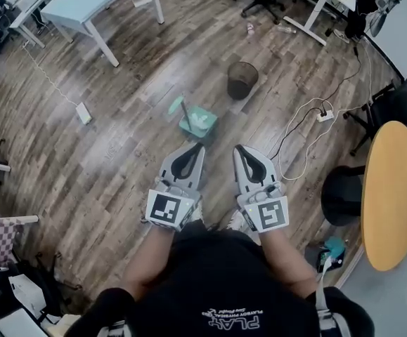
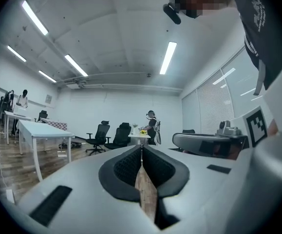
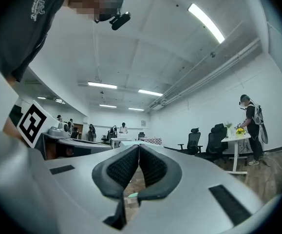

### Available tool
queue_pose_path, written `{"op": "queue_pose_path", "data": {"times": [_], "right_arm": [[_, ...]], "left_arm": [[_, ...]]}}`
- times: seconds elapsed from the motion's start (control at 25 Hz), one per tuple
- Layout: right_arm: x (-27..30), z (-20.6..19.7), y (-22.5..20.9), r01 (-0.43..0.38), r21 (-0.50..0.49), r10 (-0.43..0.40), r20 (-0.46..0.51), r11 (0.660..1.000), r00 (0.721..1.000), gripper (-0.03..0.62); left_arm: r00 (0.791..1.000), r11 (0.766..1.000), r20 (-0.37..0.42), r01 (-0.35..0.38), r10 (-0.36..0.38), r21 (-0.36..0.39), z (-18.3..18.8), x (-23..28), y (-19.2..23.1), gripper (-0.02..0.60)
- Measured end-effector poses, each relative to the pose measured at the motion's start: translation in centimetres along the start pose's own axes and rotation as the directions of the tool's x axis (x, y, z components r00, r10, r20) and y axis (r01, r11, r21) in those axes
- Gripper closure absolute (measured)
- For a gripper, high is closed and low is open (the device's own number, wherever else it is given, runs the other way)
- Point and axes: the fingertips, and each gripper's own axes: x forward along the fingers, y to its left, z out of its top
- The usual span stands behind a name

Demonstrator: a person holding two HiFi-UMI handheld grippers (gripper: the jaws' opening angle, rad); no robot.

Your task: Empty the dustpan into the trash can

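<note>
Both left tongs (image 1: 197, 149) and right tongs (image 1: 239, 149) are pinched shut and empty, teal dustpan (image 1: 199, 123) on the floor (image 1: 112, 167) just ahead, near the trash can (image 1: 242, 80); looks like light stiff plastic, so I'd grab what seems to be its upright handle (image 1: 183, 109) and keep it level

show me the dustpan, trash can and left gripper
dustpan (image 1: 199, 122), head view, on its teal pan
trash can (image 1: 239, 90), head view, on its dark wall
left gripper (image 1: 198, 147), head view, at its shut jaw tips
</note>
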Motion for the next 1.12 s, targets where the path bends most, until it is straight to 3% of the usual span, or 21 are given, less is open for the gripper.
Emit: {"op": "queue_pose_path", "data": {"times": [0.4, 0.64, 1.12], "right_arm": [[3.0, -1.3, 1.9, 0.078, -0.046, -0.080, -0.050, 0.996, 0.996, 0.569], [4.9, -2.5, 2.0, 0.061, -0.023, -0.062, -0.047, 0.998, 0.997, 0.569], [11.0, -6.0, -4.8, 0.033, 0.028, -0.031, -0.078, 0.999, 0.996, 0.569]], "left_arm": [[1.000, 1.000, -0.005, 0.024, -0.024, -0.011, -0.2, -1.0, 6.6, 0.554], [0.999, 0.999, -0.031, 0.035, -0.035, 0.000, -1.1, -0.1, 7.9, 0.554], [0.993, 0.999, -0.119, 0.020, -0.016, 0.038, -3.4, 7.9, 10.9, 0.554]]}}
